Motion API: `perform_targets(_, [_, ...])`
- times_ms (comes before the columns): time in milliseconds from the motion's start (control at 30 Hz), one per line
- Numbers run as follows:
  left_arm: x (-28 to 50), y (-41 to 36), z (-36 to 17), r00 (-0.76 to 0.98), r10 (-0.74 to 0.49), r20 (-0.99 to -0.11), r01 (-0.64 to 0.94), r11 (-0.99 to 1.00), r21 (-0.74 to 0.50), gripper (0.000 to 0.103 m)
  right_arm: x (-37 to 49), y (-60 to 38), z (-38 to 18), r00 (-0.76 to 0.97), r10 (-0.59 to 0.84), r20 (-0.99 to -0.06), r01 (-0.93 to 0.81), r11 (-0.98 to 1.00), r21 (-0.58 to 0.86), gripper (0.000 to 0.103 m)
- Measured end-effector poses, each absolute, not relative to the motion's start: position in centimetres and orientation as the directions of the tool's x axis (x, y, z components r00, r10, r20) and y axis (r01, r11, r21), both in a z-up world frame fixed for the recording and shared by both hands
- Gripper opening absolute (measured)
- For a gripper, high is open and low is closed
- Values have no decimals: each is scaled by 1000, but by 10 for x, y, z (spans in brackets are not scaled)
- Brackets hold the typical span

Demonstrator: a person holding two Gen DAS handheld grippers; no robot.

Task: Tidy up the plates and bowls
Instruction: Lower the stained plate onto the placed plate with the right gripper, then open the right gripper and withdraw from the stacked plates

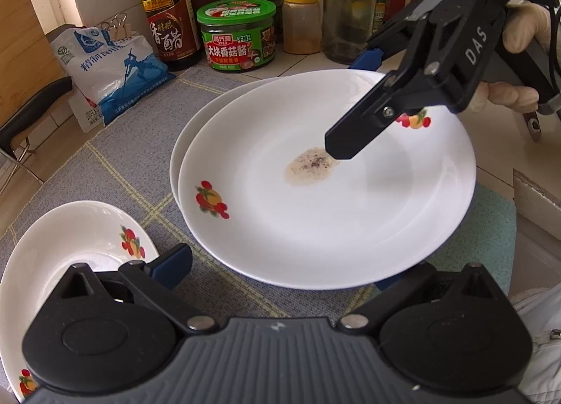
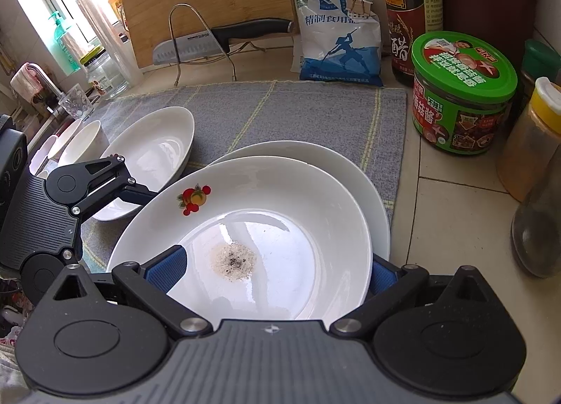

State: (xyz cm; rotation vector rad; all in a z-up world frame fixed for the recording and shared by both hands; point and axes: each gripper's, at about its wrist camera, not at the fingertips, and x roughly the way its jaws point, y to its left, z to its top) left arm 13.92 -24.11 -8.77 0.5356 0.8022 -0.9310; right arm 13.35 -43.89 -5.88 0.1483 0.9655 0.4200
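While the top plate (image 2: 266, 228) sits stacked on a second plate (image 2: 350, 165) on the grey mat (image 2: 280, 109), we find our right gripper (image 2: 277, 271) fingers grasping its near rim, one inside, one beneath; our left gripper (image 1: 277, 269) stands released opposite, bowl (image 1: 70, 246) beside it.

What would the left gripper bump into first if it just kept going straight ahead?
Probably the top plate right in front of it, the one with the speckled residue. Its rim already lies between the left gripper fingers. Beyond that is the right gripper; depth is uncertain.
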Motion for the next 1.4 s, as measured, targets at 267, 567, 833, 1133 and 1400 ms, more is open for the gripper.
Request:
perform_targets(267, [136, -239, -84, 359, -495, -791, 859, 507, 72, 102, 132, -441, -56, 497, 407, -766, -276, 912, 305, 103])
perform_targets(567, [134, -238, -83, 366, -497, -787, 857, 509, 77, 102, 130, -441, -52, 508, 382, -772, -267, 922, 280, 103])
perform_targets(833, [130, -235, -80, 379, -501, -778, 856, 510, 87, 102, 125, -439, -51, 510, 346, -787, -261, 935, 241, 103])
perform_targets(1133, [119, -224, -72, 419, -507, -753, 844, 524, 117, 102, 119, -432, -53, 515, 277, -811, -236, 956, 176, 103])
perform_targets(1400, [105, -200, -58, 477, -520, -709, 807, 578, 118, 102, 108, -425, -52, 536, 234, -811, -225, 966, 130, 103])
